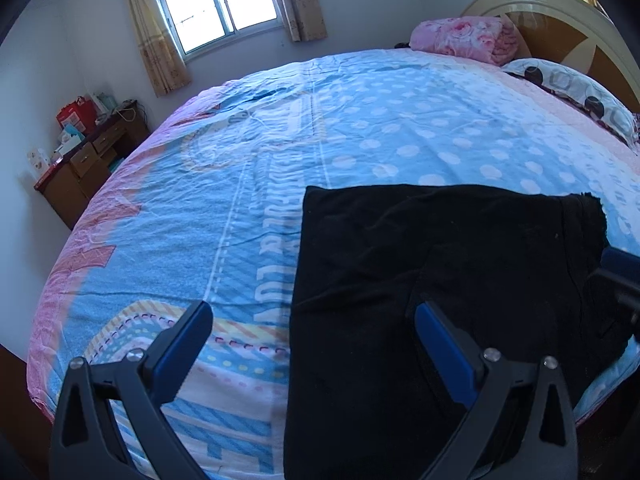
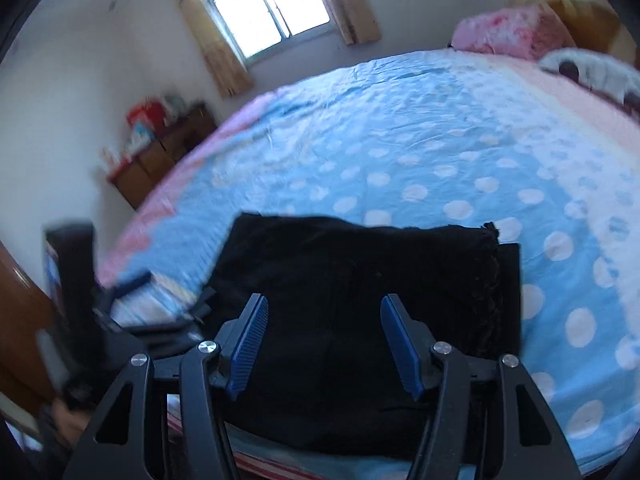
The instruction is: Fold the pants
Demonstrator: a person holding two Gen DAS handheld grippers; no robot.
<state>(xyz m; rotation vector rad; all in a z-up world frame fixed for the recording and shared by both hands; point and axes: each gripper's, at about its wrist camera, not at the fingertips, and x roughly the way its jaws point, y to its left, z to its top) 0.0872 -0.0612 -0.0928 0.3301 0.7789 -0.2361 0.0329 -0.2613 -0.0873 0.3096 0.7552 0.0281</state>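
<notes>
Pants [image 1: 420,280] folded on bed [image 1: 240,208]. Left gripper [image 1: 312,336] and right gripper [image 2: 324,336]: jaws wide, empty. Risk: a jaw snagging cloth, undoing the fold.

Left wrist view: looks forward and down along the left hand-held gripper [image 1: 314,322], close above the bed's [image 1: 400,128] near edge, facing the far window [image 1: 218,0].
Right wrist view: same heading, close over the black pants [image 2: 360,264], from further right; blurred.
Shared: pants [image 1: 440,248], bed [image 2: 440,128], window [image 2: 264,4], desk [image 1: 88,160], pink bundle [image 1: 464,36].
</notes>
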